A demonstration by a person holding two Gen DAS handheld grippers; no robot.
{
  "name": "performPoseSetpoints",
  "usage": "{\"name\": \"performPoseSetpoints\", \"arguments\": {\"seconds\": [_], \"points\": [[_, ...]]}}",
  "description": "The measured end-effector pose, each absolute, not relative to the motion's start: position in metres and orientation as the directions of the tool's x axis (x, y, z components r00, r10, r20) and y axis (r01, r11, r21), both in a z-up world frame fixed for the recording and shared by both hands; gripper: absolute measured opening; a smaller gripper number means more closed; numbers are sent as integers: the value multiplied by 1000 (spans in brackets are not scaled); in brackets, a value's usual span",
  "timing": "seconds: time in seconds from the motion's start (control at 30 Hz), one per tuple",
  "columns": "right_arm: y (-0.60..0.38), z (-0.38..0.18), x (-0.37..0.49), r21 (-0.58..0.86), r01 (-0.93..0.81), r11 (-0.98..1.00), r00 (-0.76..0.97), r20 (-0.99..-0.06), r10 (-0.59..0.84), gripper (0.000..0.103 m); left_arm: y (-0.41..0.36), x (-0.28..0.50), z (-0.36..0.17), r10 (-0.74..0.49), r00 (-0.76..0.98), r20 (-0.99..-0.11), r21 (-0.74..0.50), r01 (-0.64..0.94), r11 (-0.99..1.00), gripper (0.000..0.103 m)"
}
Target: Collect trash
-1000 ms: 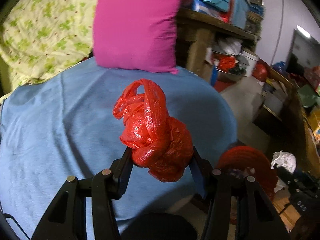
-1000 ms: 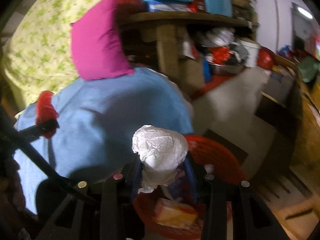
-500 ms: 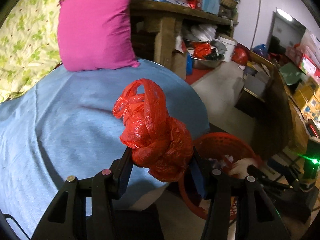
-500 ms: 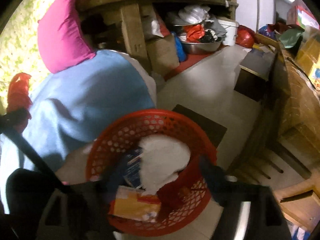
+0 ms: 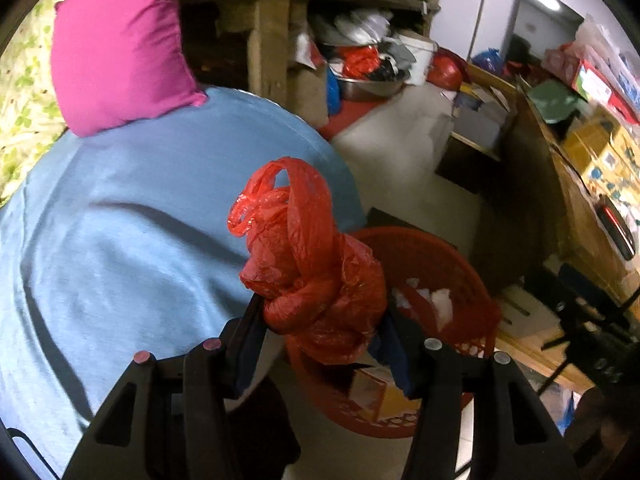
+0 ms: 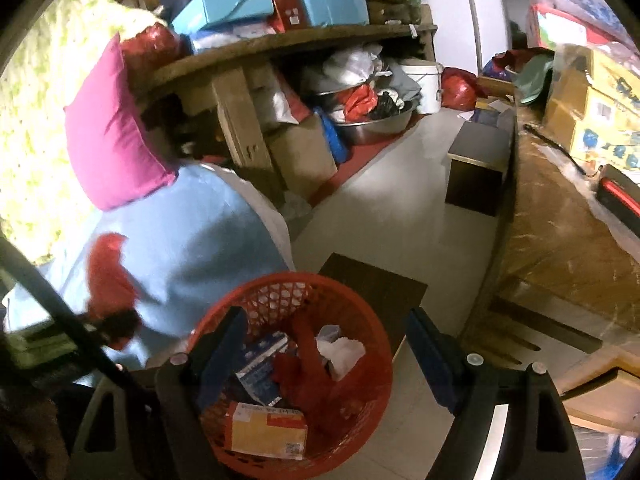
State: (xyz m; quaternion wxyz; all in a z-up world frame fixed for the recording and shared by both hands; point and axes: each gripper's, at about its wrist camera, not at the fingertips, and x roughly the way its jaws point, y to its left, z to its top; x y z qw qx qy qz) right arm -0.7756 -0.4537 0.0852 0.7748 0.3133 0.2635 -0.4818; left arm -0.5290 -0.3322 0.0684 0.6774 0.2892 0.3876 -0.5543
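Left wrist view: the left gripper (image 5: 320, 320) has its jaws clenched on a knotted red plastic bag (image 5: 310, 276), which bulges up between the fingers and blocks much of what lies behind. Past it, low and to the right, sits a red mesh basket (image 5: 476, 280); only its far rim and a patch of white crumpled paper (image 5: 438, 300) show, the near side being covered by the bag and the fingers. A cardboard box (image 5: 370, 390) in the basket is partly visible below the bag. To the left spreads a blue bedsheet (image 5: 120, 240) with a magenta pillow (image 5: 120, 48) at its far end; the bed's edge curves just beside the basket. A strip of pale floor (image 5: 400, 152) lies open beyond the basket, hemmed by a wooden shelf (image 5: 272, 40) and clutter that is too blurred to sort.

Right wrist view: the right gripper (image 6: 326, 354) hangs over the same basket (image 6: 372, 320), jaws released and just having opened wide, nothing between them. Inside lie the white paper (image 6: 340, 354), a blue printed packet (image 6: 260, 368), red plastic and the box (image 6: 266, 430). At left, blurred, the red bag (image 6: 108, 276) shows in the other gripper (image 6: 116, 324). A dark low stool (image 6: 372, 284) touches the basket's far side; bare floor (image 6: 400, 184) opens beyond it, bounded on the right by a wooden counter (image 6: 560, 248).
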Motion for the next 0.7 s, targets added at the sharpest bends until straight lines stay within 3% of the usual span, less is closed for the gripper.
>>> {"name": "performPoseSetpoints", "arguments": {"seconds": [0.3,0.43,0.7], "points": [[-454,102,-794,268,910,317,412,-673,-615,84,-342,-556,48,-469,28,-883,-51,987,155,58],[-453,107,-800,285,907,310,420,-659,-623,84,-351,-562,38,-421,-1,-907,-65,988,138,69],[-450,111,-799,283,905,317,424,-651,-629,84,-341,-555,44,-435,15,-900,-61,985,162,75]]}}
